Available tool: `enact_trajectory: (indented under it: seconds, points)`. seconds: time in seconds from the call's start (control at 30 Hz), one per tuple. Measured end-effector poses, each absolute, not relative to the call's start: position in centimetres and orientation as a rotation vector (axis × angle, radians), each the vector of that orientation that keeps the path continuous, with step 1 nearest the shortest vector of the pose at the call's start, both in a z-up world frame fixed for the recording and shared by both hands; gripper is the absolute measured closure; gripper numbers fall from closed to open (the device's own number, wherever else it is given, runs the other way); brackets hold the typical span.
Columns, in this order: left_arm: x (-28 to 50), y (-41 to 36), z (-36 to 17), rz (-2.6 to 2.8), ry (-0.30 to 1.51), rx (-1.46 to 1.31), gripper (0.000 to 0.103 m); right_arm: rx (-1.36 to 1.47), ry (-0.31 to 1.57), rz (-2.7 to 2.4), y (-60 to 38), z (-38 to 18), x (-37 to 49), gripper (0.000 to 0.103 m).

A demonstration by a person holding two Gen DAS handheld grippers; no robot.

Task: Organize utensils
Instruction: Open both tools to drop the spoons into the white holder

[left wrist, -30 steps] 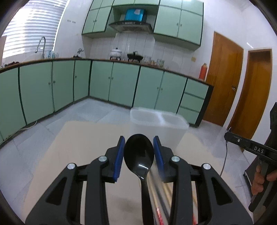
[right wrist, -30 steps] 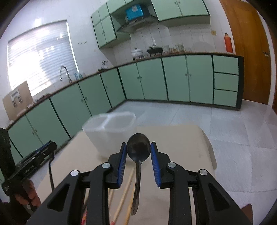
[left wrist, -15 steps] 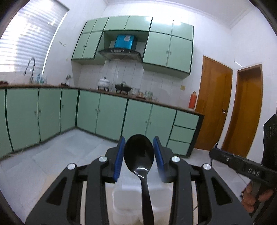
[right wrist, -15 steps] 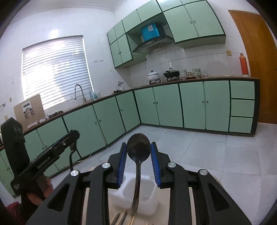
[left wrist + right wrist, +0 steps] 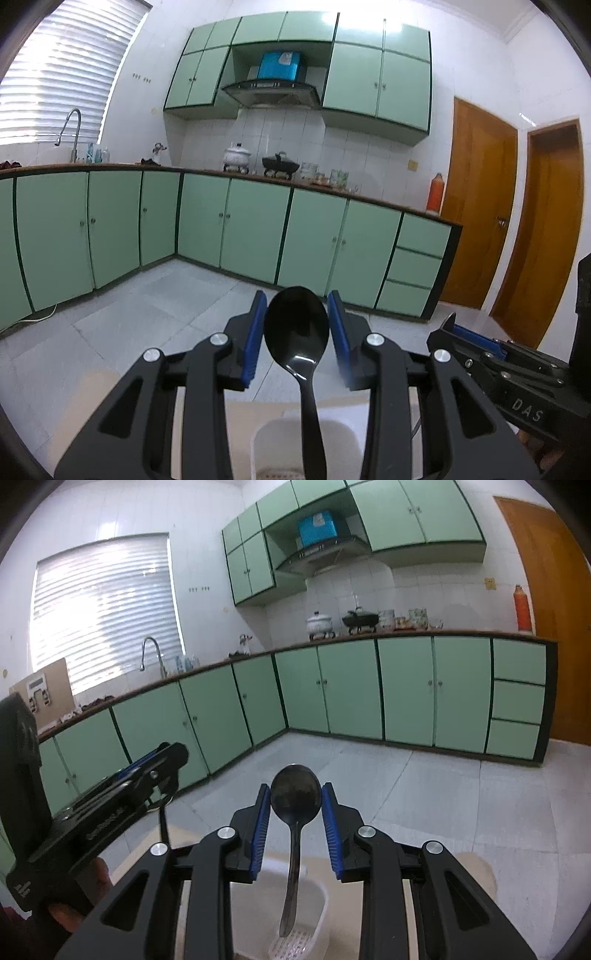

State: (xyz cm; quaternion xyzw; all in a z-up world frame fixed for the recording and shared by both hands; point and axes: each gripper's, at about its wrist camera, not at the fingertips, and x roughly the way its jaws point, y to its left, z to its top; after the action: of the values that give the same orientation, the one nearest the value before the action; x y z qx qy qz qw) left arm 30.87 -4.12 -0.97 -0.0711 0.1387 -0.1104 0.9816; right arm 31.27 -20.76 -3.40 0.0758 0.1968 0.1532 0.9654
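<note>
My left gripper [image 5: 296,325] is shut on a black plastic spoon [image 5: 297,328], bowl up, handle hanging down over a white plastic holder [image 5: 266,439] below. My right gripper [image 5: 295,805] is shut on a metal spoon [image 5: 295,794], bowl up, handle pointing down into a compartment of the white holder [image 5: 317,904] with a perforated floor. The right gripper's body [image 5: 517,384] shows at the right of the left wrist view, the left gripper's body [image 5: 103,805] at the left of the right wrist view.
A beige tabletop [image 5: 476,871] lies under the holder. Beyond it are grey floor tiles [image 5: 147,295], green kitchen cabinets [image 5: 251,225] along the walls and wooden doors [image 5: 476,206] at the right.
Both grippers have tilted up and moved over the white holder, each carrying its spoon. The holder has slid from ahead to directly below; the chopsticks on the table are out of view.
</note>
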Motion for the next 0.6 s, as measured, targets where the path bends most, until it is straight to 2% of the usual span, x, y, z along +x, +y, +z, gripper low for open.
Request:
enact_trajectory:
  seconds: [0.13,0.23,0.53,0.6]
  points:
    - [30.8,-3.6,-2.6,-0.222,0.32,-0.14,0.069,0.173,0.445,0.321,-20.9,-5.0,31.4,0.075]
    - [30.2,-3.1,-3.7,-0.216,0.342,-0.146,0.055,0.197,0.467,0.327,-21.3,-5.8,31.0,0.072]
    - [26.3,-1.8,-4.0,-0.185,0.348,-0.127,0.03,0.223,0.466,0.273,-23.1,-6.0,28.0,0.039]
    - [24.8,-1.4,-4.0,-0.163,0.354,-0.123,0.019,0.219,0.459,0.244,-23.6,-6.0,26.6,0.028]
